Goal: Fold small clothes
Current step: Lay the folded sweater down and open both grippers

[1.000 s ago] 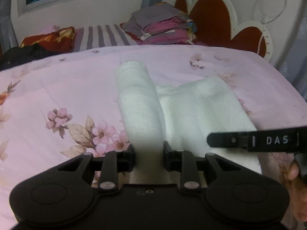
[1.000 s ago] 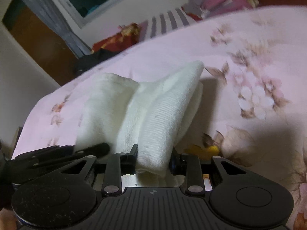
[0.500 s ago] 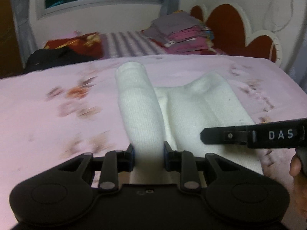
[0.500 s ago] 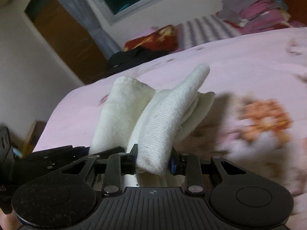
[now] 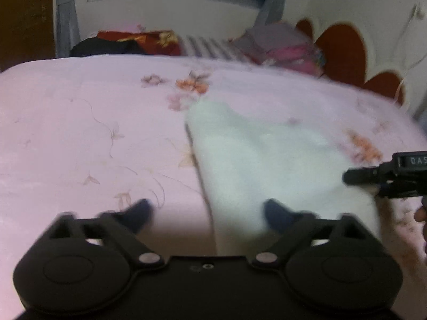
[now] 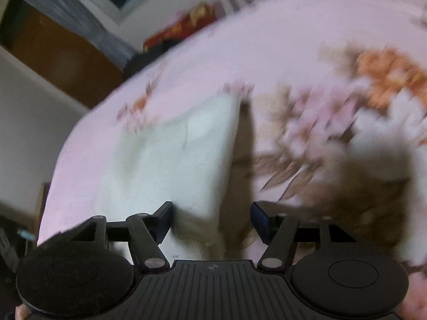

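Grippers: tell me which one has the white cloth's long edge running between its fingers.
Both do: the left gripper spans the white cloth's left edge, the right gripper its right edge. Both are open.

A white garment (image 5: 267,165) of soft, matt cloth is seen lying on a pink bedspread (image 5: 93,133), a smooth matt fabric printed with faded flowers. The left gripper (image 5: 208,213) is formed of matt black plastic, with small shiny metal pivot pins at its finger links; beside the garment's right edge, the right gripper (image 5: 387,176) is shown in the same dull black plastic. In the right wrist view, the right gripper (image 6: 212,213) is ribbed along its black plastic body, faintly scuffed. Beyond the garment, folded cloth is stacked in a pile of clothes (image 5: 283,48), against a headboard (image 5: 341,50) with a smooth finish.
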